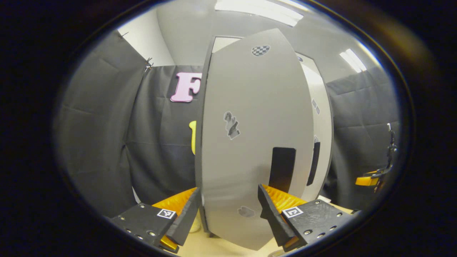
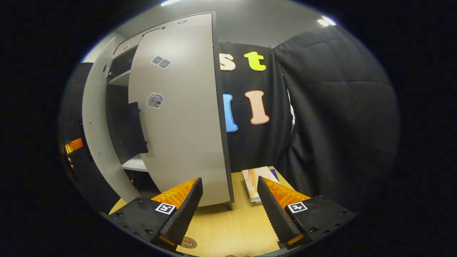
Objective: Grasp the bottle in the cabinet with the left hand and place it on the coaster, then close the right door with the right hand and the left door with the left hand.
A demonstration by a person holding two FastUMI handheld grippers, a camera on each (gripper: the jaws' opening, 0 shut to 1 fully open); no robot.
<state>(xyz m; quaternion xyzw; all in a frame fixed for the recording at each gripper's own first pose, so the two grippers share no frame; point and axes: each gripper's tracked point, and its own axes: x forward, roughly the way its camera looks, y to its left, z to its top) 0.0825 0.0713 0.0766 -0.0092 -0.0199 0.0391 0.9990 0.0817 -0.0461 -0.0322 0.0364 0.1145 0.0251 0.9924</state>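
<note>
The cabinet's left door, a grey panel with a black handle slot, stands close in front of my left gripper. That gripper is open, its fingers on either side of the door's lower part with nothing held. Past it the right door shows edge-on. In the right gripper view the right door stands partly open over the dark cabinet inside. My right gripper is open and empty above the wooden table, just right of that door's lower edge. A small round brown disc lies by its left finger.
A stack of cards or a booklet lies on the table near the right finger. The left door and the left gripper's orange body show at the far left. Black cloth walls close the booth on all sides.
</note>
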